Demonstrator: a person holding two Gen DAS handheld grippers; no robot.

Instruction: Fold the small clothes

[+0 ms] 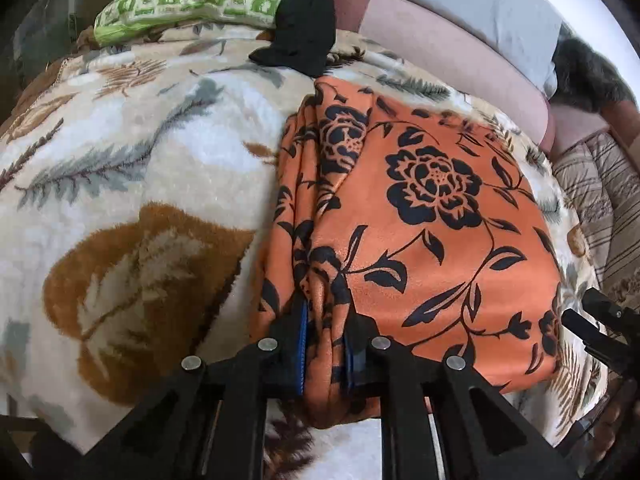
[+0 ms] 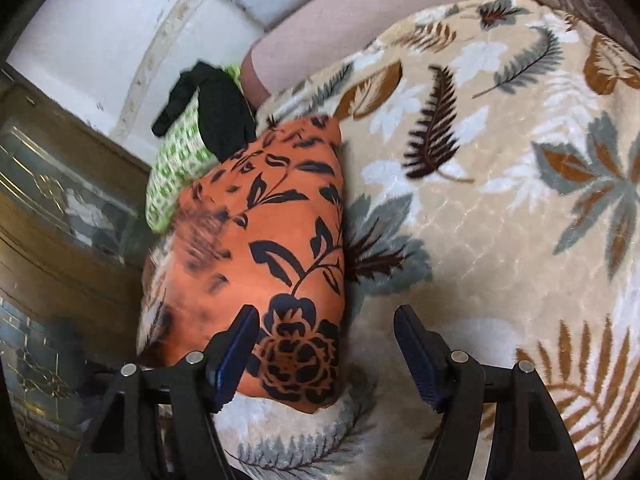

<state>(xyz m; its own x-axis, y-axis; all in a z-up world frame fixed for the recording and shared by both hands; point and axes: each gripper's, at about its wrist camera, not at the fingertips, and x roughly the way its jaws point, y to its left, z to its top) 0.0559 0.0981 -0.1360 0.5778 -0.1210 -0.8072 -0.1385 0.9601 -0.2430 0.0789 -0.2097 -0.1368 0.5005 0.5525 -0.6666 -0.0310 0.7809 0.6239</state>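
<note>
An orange cloth with black flowers (image 1: 432, 216) lies folded on the leaf-patterned blanket (image 1: 132, 168). My left gripper (image 1: 326, 344) is shut on the cloth's bunched left edge near its front corner; the fabric fills the gap between the blue pads. In the right wrist view the same orange cloth (image 2: 276, 248) lies left of centre. My right gripper (image 2: 324, 344) is open and empty, its left finger (image 2: 236, 344) over the cloth's near corner and its right finger over bare blanket (image 2: 500, 208). The right gripper's tip also shows at the right edge of the left wrist view (image 1: 600, 320).
A black garment (image 1: 304, 28) and a green-and-white patterned piece (image 1: 192, 0) lie at the far side of the blanket. A pink cushion (image 1: 440, 52) and grey pillow (image 1: 488, 4) lie behind. A wooden cabinet with glass (image 2: 60, 220) stands beside the bed.
</note>
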